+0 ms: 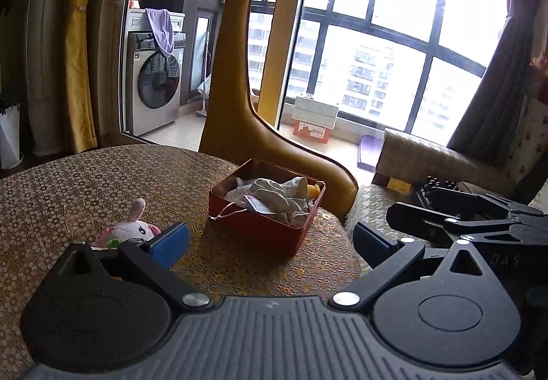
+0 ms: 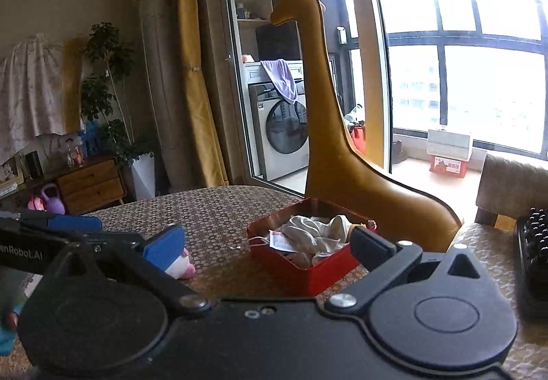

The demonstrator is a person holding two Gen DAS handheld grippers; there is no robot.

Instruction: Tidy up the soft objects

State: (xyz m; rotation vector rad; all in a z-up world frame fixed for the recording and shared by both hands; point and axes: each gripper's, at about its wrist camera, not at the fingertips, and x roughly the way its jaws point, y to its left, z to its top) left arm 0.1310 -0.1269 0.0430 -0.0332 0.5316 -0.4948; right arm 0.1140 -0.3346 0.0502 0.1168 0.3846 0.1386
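Note:
A red tin box (image 1: 260, 225) (image 2: 301, 268) sits on the patterned table, holding a crumpled grey cloth bag (image 1: 281, 195) (image 2: 308, 232) with a paper tag. A small white and pink plush bunny (image 1: 132, 229) (image 2: 181, 265) lies on the table left of the box, partly hidden by a blue-padded finger in both views. My left gripper (image 1: 270, 243) is open and empty, short of the box. My right gripper (image 2: 267, 246) is open too, with the box's near corner seen between its fingers and nothing held. The right gripper's body (image 1: 479, 225) shows at the right of the left wrist view.
A tall mustard giraffe figure (image 1: 236, 71) (image 2: 328, 126) stands just behind the table. An upholstered chair (image 1: 445, 160) and a black beaded object (image 2: 534, 243) are at the right. Glass doors, a washing machine (image 1: 154, 85) and curtains lie beyond.

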